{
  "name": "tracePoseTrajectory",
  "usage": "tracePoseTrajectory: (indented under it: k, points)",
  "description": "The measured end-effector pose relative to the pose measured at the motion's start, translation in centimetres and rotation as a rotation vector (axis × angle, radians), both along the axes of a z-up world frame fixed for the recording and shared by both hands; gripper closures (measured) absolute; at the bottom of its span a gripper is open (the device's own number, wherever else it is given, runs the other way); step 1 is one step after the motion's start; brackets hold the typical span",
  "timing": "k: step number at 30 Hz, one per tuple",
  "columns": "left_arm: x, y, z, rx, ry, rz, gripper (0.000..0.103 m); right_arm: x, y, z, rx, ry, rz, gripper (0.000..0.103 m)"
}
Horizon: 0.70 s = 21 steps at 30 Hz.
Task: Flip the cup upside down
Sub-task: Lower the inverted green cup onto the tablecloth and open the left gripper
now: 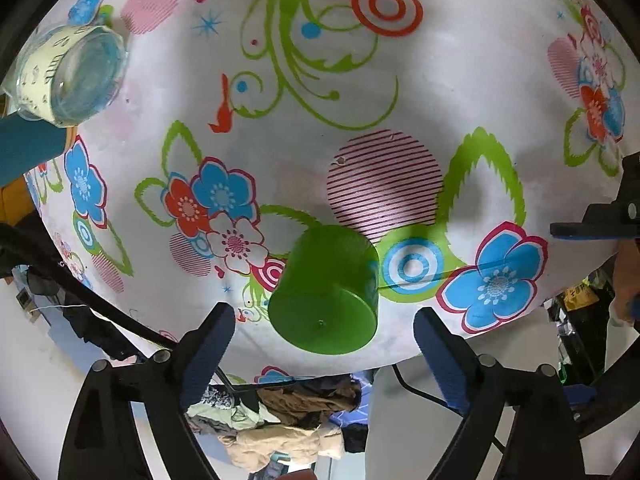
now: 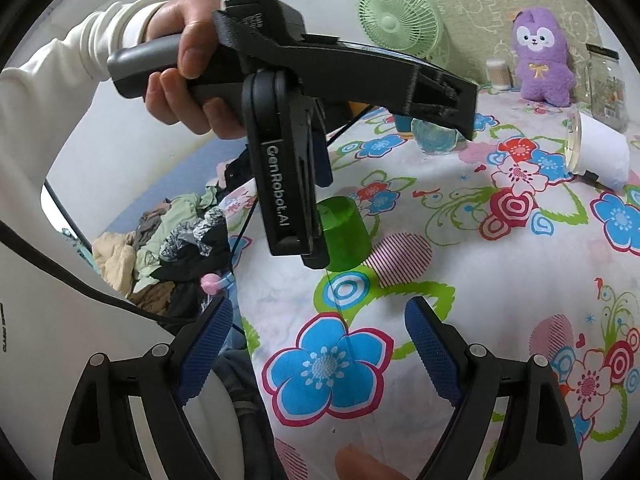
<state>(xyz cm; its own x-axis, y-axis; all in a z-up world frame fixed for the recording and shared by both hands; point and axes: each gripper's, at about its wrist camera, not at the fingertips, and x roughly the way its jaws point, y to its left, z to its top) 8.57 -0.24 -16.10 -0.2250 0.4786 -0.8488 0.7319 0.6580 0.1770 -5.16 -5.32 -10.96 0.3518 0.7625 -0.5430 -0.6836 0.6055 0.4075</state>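
A green plastic cup (image 1: 326,294) stands upside down on the flowered tablecloth (image 1: 360,100), its closed base facing up. My left gripper (image 1: 324,332) is open, its blue-padded fingers (image 1: 208,352) spread to either side of the cup and clear of it. In the right wrist view the cup (image 2: 346,234) stands mouth-down near the table's left edge, partly hidden by the left gripper's black body (image 2: 280,184), held in a hand above it. My right gripper (image 2: 320,332) is open and empty over a blue flower print.
A glass jar (image 1: 70,76) and a teal cup (image 1: 28,148) are at the left. A tipped white cup (image 2: 598,148), a purple plush toy (image 2: 540,56), a green fan (image 2: 400,20) and a jar (image 2: 604,84) sit at the back. Clothes (image 2: 168,240) lie below the table edge.
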Motion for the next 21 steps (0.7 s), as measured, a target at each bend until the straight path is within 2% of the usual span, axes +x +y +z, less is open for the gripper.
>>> tracePoseTrajectory:
  k: [21]
  points:
    - [-1.1, 3.2, 1.9, -0.068, -0.059, -0.012, 0.004, 0.9, 0.4, 0.6, -0.046, 0.015, -0.084, 0.014]
